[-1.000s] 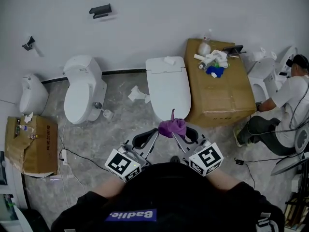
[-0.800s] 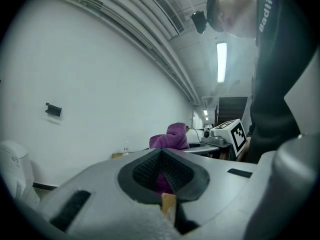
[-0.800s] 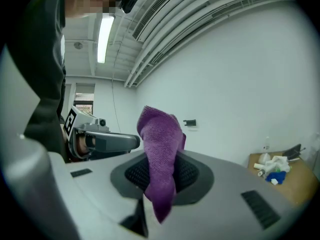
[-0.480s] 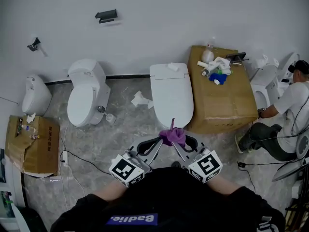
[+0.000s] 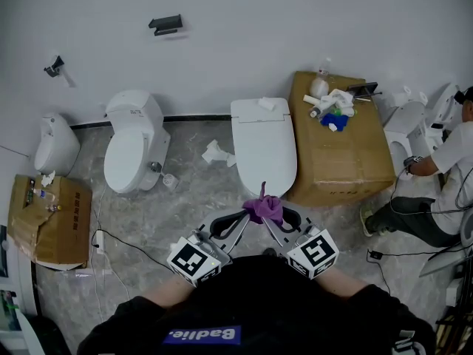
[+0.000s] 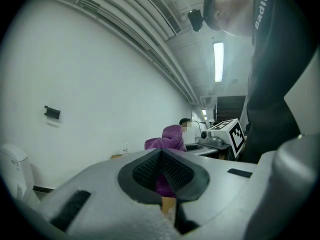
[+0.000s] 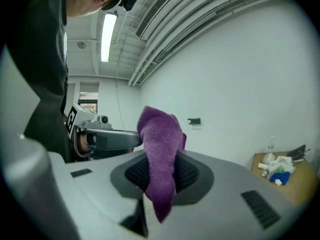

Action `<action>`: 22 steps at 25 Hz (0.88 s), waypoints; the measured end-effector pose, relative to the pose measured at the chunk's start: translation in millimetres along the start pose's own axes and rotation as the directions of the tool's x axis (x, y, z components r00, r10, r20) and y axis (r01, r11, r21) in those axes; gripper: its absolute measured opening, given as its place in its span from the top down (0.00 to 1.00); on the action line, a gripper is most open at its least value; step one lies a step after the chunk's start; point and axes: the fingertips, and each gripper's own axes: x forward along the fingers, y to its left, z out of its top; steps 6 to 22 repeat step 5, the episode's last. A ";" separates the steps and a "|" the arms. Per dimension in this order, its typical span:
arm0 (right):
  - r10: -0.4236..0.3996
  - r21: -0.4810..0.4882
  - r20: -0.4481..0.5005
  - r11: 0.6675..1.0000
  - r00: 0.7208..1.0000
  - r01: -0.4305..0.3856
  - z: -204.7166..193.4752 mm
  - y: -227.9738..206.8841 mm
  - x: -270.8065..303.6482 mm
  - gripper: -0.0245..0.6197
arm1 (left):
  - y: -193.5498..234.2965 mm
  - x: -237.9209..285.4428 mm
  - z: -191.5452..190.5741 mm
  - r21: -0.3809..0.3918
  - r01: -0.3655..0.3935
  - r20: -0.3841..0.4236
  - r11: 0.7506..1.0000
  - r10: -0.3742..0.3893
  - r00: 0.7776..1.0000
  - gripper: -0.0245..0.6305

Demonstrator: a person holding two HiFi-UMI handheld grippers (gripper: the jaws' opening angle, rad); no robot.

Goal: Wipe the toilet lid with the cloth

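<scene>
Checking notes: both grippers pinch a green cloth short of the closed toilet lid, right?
No: the cloth is purple, not green, as the right gripper view shows. The left gripper and right gripper do pinch it, short of the closed lid.

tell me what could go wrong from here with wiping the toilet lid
1. The cloth is bunched up and clamped in the jaws of both the left gripper and the right gripper, so probably only a small wad would touch the toilet lid.
2. A small white item lies at the lid's back end; a wipe could push it off.
</scene>
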 end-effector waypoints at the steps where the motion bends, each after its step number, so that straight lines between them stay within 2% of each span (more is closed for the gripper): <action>1: 0.000 0.000 0.002 1.000 1.000 0.000 -0.3 0.1 0.0 0.82 | -0.4 -0.3 0.9 -0.002 -0.002 0.001 1.000 0.002 1.000 0.94; 22: 0.003 -0.002 -0.001 1.000 1.000 -0.003 0.3 0.2 -0.3 0.82 | -1.0 0.7 5.6 -0.020 -0.014 0.001 1.000 0.014 1.000 0.94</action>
